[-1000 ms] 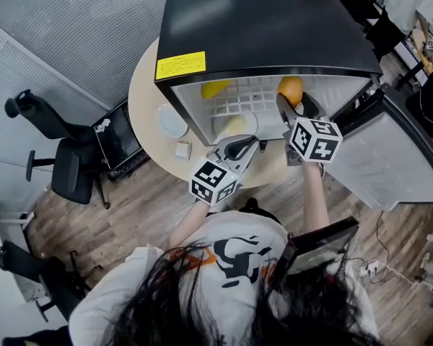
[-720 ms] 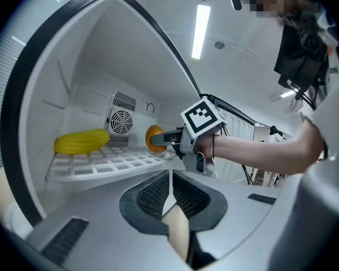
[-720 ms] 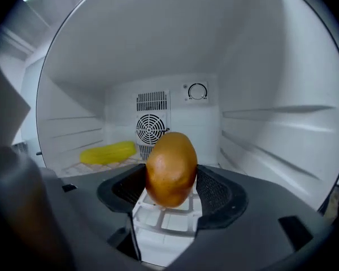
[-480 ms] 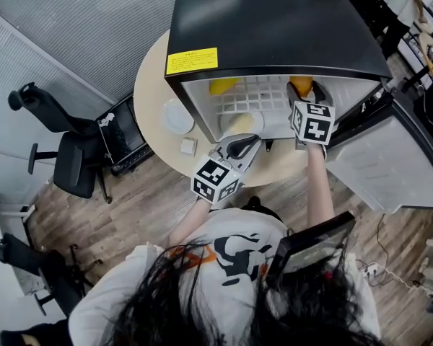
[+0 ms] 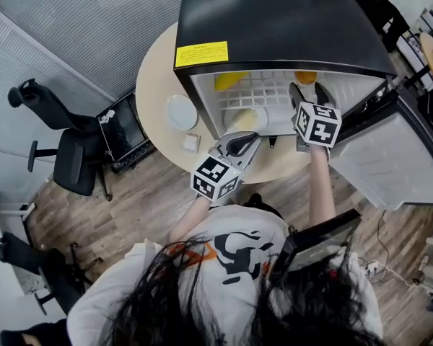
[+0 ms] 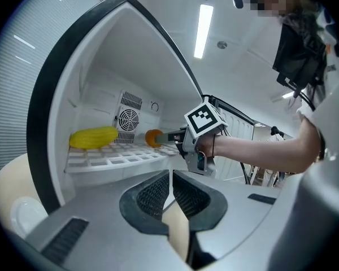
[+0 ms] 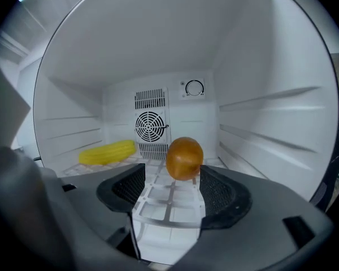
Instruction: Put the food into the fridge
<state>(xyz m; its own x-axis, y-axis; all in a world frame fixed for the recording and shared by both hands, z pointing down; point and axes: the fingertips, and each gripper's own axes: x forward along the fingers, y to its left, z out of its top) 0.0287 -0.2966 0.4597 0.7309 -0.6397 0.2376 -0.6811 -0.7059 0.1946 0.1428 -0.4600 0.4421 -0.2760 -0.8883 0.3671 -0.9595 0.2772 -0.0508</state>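
The fridge roof (image 5: 274, 20) hides most of the orange (image 5: 305, 77) and corn (image 5: 229, 81).

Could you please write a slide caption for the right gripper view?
Open right gripper facing an orange on the fridge shelf, corn behind at left.

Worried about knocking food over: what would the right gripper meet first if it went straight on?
The right gripper would first meet the orange, on the white shelf at the tips of its open jaws; exact depth unclear.
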